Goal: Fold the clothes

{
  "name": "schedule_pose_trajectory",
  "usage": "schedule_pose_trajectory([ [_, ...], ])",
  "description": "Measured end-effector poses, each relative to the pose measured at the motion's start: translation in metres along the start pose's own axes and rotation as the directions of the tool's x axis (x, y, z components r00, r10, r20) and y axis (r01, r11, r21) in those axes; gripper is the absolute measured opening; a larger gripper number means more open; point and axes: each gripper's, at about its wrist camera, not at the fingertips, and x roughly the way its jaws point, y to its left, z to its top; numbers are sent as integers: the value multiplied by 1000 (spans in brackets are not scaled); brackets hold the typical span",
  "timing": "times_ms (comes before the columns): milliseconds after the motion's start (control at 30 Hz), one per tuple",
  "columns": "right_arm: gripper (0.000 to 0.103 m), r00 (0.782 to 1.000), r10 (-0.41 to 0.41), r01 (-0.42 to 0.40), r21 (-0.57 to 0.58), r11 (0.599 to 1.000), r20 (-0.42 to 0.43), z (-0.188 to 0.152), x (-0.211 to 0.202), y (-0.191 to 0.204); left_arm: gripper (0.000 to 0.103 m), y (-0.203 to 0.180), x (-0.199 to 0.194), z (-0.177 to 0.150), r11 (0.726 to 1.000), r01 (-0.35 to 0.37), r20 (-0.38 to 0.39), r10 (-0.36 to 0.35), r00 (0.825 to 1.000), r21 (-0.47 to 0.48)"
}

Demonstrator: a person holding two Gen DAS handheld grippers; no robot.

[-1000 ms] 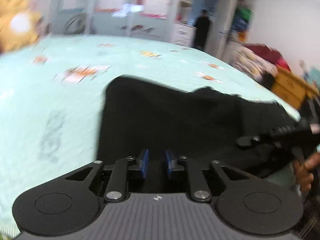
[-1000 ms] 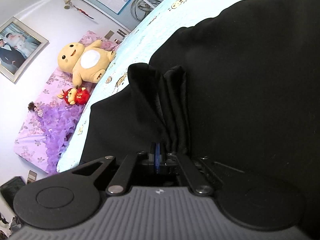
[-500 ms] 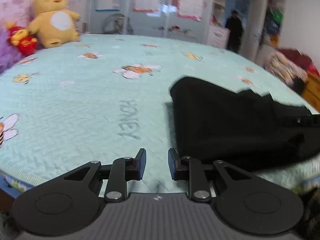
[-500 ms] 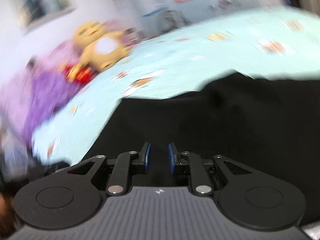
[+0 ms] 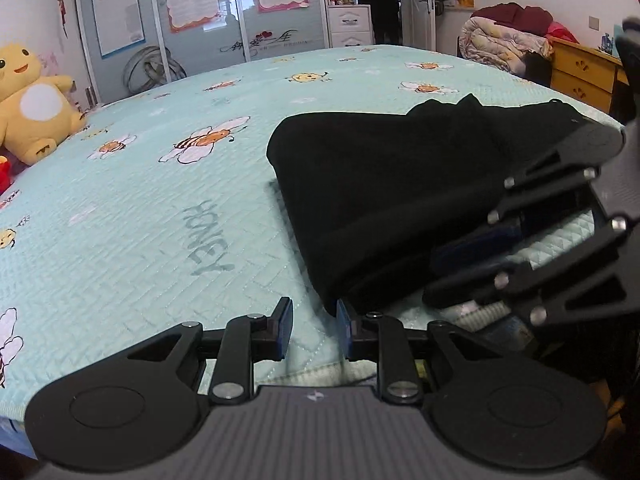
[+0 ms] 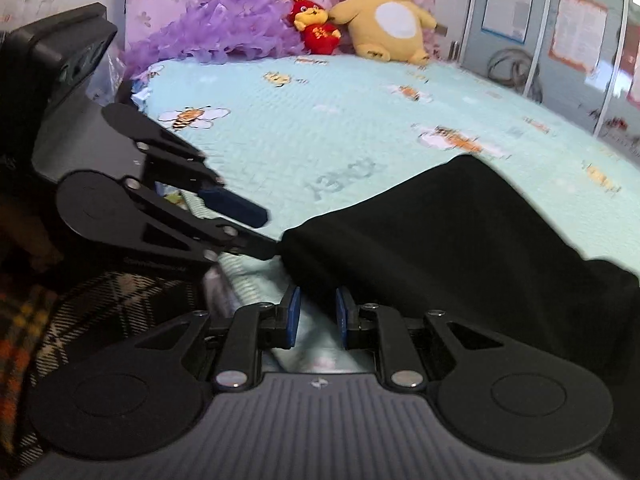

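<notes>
The folded black fabric garment (image 5: 384, 184) lies on the light-green quilted bee-print bedcover (image 5: 152, 232), and left gripper (image 5: 314, 330) & right gripper (image 6: 316, 316), both released w/ nothing between, hover near garment's front edge.

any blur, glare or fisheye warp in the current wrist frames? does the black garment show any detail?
Left wrist: mostly sharp, though the right tongs at the frame edge look soft; window glare on the wardrobe doors; the bed bulges with fisheye. Right wrist: softer overall, left tongs and wardrobe side smeared; black garment reads as flat black, folds barely visible in either view.
</notes>
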Motion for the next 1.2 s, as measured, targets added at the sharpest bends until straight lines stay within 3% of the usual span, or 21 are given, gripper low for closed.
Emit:
schedule_pose_trajectory([
  [133, 19, 1000, -9, 10, 17, 1000, -18, -7, 5, 3, 31, 2, 5, 1, 1000, -1, -5, 1, 1000, 11],
  [400, 19, 1000, -14, 13, 44, 999, 21, -13, 9, 5, 28, -11, 8, 4, 995, -32, 26, 30, 999, 93],
  [500, 19, 1000, 2, -3, 46, 999, 21, -15, 11, 7, 5, -12, 8, 5, 994, 4, 43, -9, 999, 112],
  [800, 19, 995, 45, -51, 69, 996, 90, -8, 23, 3, 3, -17, 4, 7, 992, -7, 56, 0, 998, 128],
  [867, 7, 995, 49, -56, 74, 996, 89, -5, 30, 1, 3, -18, 4, 6, 992, -13, 51, 6, 999, 126],
  [933, 1, 994, 55, -64, 90, 994, 99, -2, 36, -3, 3, -19, 5, 5, 992, -22, 47, 16, 999, 122],
  [1067, 0, 992, 40, -53, 108, 993, 121, -2, 44, -6, 3, -20, 9, 5, 993, -33, 30, 30, 999, 117],
  [1200, 0, 989, 81, -99, 144, 985, 121, -7, 39, -11, 8, -19, 14, 7, 993, -41, -4, 42, 999, 114],
])
